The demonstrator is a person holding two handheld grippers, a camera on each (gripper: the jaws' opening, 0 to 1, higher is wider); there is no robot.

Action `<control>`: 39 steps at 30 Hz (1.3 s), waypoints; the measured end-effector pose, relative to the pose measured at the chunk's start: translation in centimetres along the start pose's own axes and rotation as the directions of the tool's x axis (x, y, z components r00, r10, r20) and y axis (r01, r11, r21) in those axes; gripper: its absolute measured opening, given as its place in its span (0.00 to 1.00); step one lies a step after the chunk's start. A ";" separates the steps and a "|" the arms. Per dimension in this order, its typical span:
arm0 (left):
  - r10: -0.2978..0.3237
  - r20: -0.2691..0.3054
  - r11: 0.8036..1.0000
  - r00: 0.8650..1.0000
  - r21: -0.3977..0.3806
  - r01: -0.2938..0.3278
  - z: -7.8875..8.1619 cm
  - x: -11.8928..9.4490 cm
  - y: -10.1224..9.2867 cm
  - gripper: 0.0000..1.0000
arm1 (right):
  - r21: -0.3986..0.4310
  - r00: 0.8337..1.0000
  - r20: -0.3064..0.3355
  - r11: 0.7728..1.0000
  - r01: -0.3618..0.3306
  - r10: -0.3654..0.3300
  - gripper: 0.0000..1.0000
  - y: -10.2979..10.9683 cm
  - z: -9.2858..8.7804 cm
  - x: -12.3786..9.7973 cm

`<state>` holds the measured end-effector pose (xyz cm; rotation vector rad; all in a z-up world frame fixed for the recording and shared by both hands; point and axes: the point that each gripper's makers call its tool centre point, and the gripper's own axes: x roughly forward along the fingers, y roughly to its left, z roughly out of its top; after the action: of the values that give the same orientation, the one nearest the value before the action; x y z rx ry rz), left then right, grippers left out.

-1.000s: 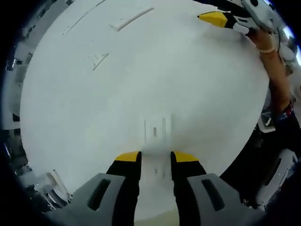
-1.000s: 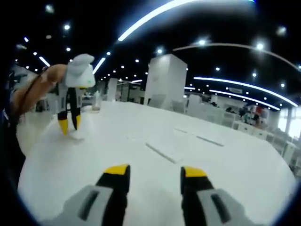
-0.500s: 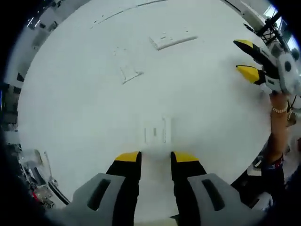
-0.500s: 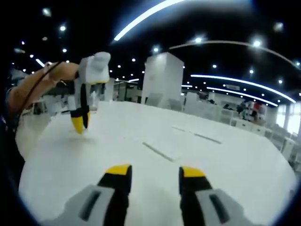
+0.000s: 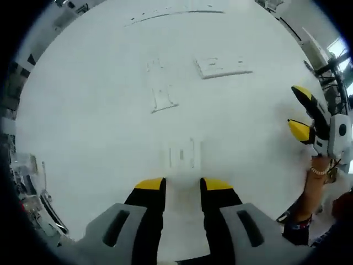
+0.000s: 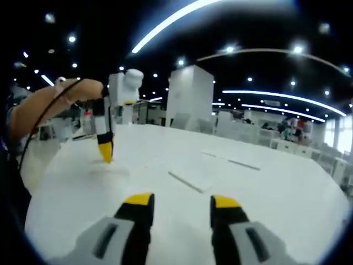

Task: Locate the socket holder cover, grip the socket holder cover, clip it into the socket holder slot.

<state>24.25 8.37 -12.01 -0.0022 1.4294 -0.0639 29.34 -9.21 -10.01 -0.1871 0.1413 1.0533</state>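
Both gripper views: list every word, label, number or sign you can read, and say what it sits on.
None can be read.
The white part ahead of the left gripper carries only blurred slots.
The flat white pieces farther up the table show faint relief, too blurred to read.

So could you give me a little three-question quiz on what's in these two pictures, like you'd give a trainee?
1. True or false: the left gripper is gripping a part.
2. What colour are the tips of the fingers? A) red B) yellow C) green
3. Fill in: the small white piece just ahead of the left gripper lies on the white ____.

Key: 1 false, its fingers stand apart with nothing between them. 2 B. 3 table.
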 end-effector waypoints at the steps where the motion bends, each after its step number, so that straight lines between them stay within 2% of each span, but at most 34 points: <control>1: 0.008 0.004 1.000 1.000 -0.015 -0.008 0.1 0.1 0.1 0.26 | 0.004 1.000 0.003 1.000 0.005 -0.005 0.42 0.0 0.0 -0.1; 5: 0.013 -0.012 0.999 1.000 -0.034 -0.014 0.1 0.5 0.4 0.26 | 0.007 1.000 0.011 1.000 0.005 -0.005 0.42 -0.2 0.3 -0.1; 10: 0.009 0.007 0.999 1.000 -0.050 -0.009 1.0 1.1 0.7 0.26 | 0.007 1.000 0.007 1.000 0.006 -0.006 0.42 -0.2 0.4 0.0; 14: 0.042 0.005 0.998 0.999 -0.053 -0.041 1.6 1.4 1.6 0.26 | 0.006 1.000 0.018 1.000 -0.001 0.001 0.42 -0.3 0.7 0.0; 19: 0.023 -0.001 0.999 1.000 -0.038 -0.023 2.1 2.1 1.1 0.26 | 0.004 1.000 0.026 1.000 -0.002 0.002 0.42 -0.4 0.9 -0.2; 21: 0.057 -0.014 0.998 0.998 -0.026 -0.057 2.5 2.4 1.6 0.26 | 0.007 1.000 0.023 1.000 0.003 -0.003 0.42 -1.3 1.0 0.0; 25: 0.051 -0.020 0.999 0.998 -0.018 -0.052 2.9 2.7 1.7 0.26 | 0.016 1.000 0.023 1.000 0.008 -0.008 0.41 -2.0 1.1 -0.1; 30: 0.080 -0.022 0.997 0.997 -0.009 -0.081 3.3 2.9 2.1 0.26 | 0.015 1.000 0.026 1.000 0.005 -0.006 0.41 -2.3 1.3 0.0; 35: 0.092 -0.031 0.996 0.995 0.001 -0.092 2.6 2.9 1.9 0.26 | 0.017 1.000 0.026 1.000 0.002 -0.003 0.41 -2.2 1.3 0.0; 39: 0.105 -0.040 0.994 0.994 0.000 -0.105 3.1 2.9 2.2 0.26 | 0.017 1.000 0.028 1.000 0.003 -0.004 0.41 -2.1 1.3 -0.1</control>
<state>27.79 10.29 -14.52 0.0733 1.4674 0.0245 31.19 -9.98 -8.50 -0.1567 0.1245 1.0503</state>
